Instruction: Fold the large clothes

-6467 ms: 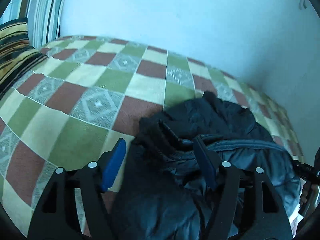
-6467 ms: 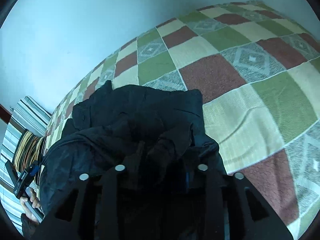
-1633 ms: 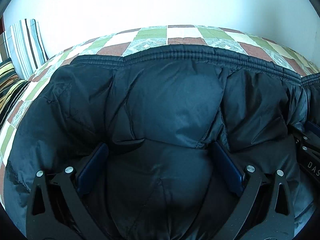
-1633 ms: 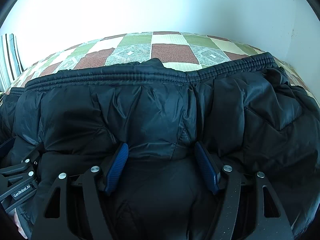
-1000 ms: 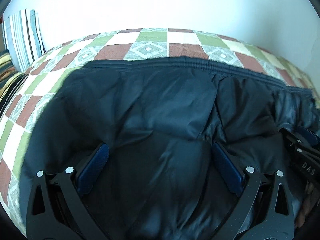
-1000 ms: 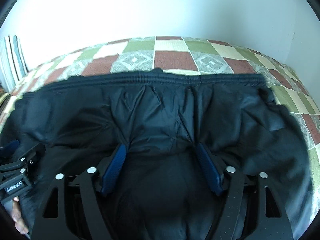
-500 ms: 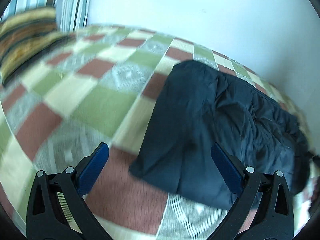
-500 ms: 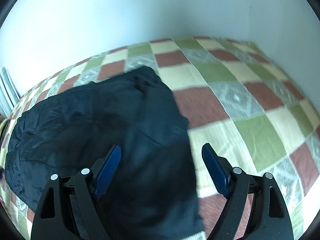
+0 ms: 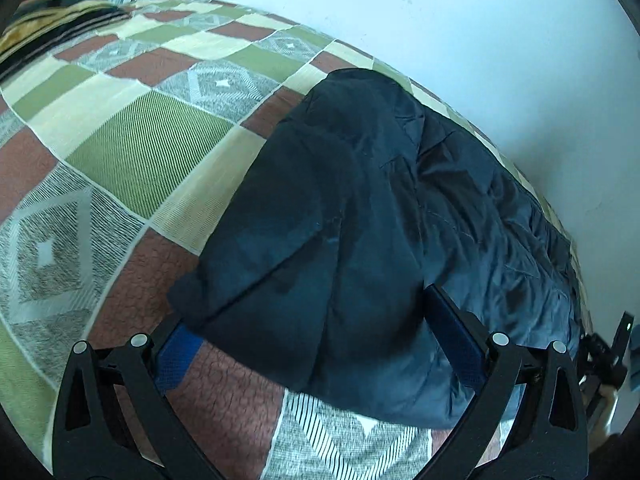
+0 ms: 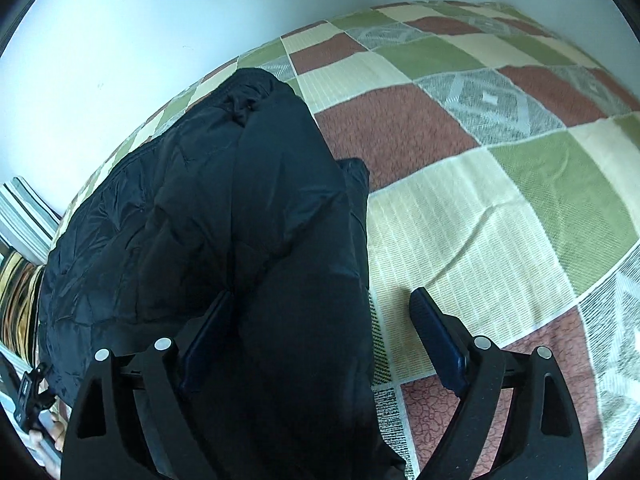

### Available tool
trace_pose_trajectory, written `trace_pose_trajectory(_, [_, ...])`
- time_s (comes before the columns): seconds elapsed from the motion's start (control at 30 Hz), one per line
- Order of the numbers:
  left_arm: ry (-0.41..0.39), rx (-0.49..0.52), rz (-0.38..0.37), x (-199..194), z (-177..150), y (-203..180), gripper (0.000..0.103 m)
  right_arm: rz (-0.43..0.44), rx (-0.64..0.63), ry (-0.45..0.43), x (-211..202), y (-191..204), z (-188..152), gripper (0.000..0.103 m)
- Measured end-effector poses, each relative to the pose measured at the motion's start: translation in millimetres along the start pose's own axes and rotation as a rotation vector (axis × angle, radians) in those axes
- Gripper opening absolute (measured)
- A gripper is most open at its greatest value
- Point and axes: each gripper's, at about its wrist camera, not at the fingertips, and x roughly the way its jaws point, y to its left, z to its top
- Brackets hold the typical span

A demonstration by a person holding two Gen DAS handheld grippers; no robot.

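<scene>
**Jacket laid out on the bed, both grippers let go**

Jacket (image 9: pixel 360 208) is the big black puffy thing here, lying along the far side of the bed (image 9: pixel 132 152), close to the white wall (image 9: pixel 460 32). It looks folded over on itself, one layer on top of another, and the ribbed hem shows at the far end in the right wrist view. The bed has that checkered cover in green, cream, brick red and grey diamond squares, and a lot of it is bare on either side of the jacket.

Striped pillows (image 9: pixel 68 0) sit at the head of the bed, top left in the left wrist view.

Left gripper (image 9: pixel 316 344) is spread wide over the near corner of the jacket. Fabric lies between the fingers, but the pads aren't squeezing it, so it's released.

Right gripper (image 10: pixel 324 328) is the same deal: its jaws have just been opening, the jacket's edge sits between them against the left pad, and the right pad is out over bare cover. Nothing gripped.

The other gripper and a bit of hand peek in at the edge of each view.
</scene>
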Motion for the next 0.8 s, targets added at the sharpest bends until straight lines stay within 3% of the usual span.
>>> trace_pose_trajectory(0.07, [-0.004,-0.008,0.004,1.3,0.9,1.3,0.101,-0.011,-0.021,-0.004,0.6,3.7,-2.3,0.086])
trace_pose_trajectory(0.1, [-0.005,-0.007,0.02,2.4,1.4,0.8,0.094,-0.006,-0.027,-0.003,0.8,6.0,-3.6,0.079])
trace_pose_trajectory(0.13, [-0.009,0.0,0.033,2.8,2.0,-0.4,0.089,0.023,-0.028,0.005,1.3,8.8,-5.0,0.063])
trace_pose_trajectory(0.2, [-0.013,0.0,0.024,2.4,3.8,-1.5,0.067,0.059,-0.004,0.019,1.0,11.2,-7.7,0.052])
trace_pose_trajectory(0.4, [-0.032,0.02,-0.017,-6.2,10.1,-6.5,0.028,0.089,0.023,0.003,-3.0,17.4,-11.5,0.032])
trace_pose_trajectory(0.57, [-0.059,0.053,-0.024,-25.4,12.3,-10.2,0.02,0.083,0.009,-0.022,-14.6,28.6,-18.9,0.024])
trace_pose_trajectory(0.8, [-0.085,0.086,0.009,-72.2,0.2,3.8,0.019,0.134,-0.008,-0.008,-29.3,42.3,-45.0,0.022])
